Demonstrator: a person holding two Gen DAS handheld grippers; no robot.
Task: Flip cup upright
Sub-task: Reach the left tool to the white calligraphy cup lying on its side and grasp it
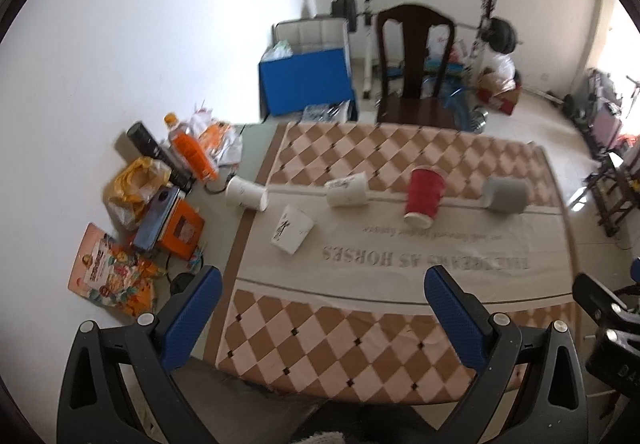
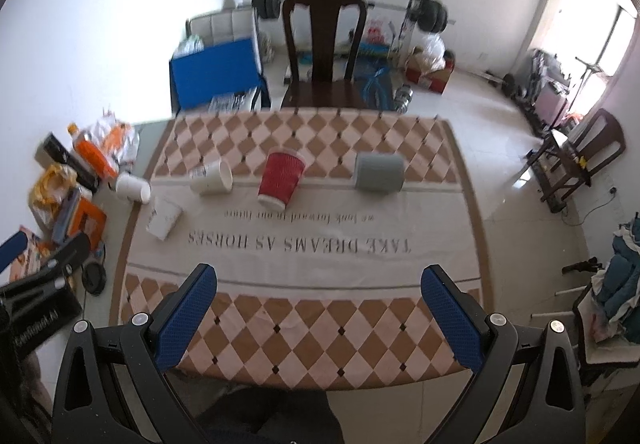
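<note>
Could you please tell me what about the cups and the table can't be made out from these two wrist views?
- Red cup: both views blurred; whether it stands or leans is unclear.
- Grey cup: left view, motion blur hides its opening.
- Print on the white cup: too small in both views.
- Table's near edge: partly hidden behind the open right tool.

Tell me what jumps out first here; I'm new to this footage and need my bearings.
The red cup draws the eye, mid-table on the checkered cloth, standing in a row between a white cup and a grey cup that lie tipped. Behind the table is a dark chair. Both grippers, left and right, hang open over the near edge, holding nothing.
</note>
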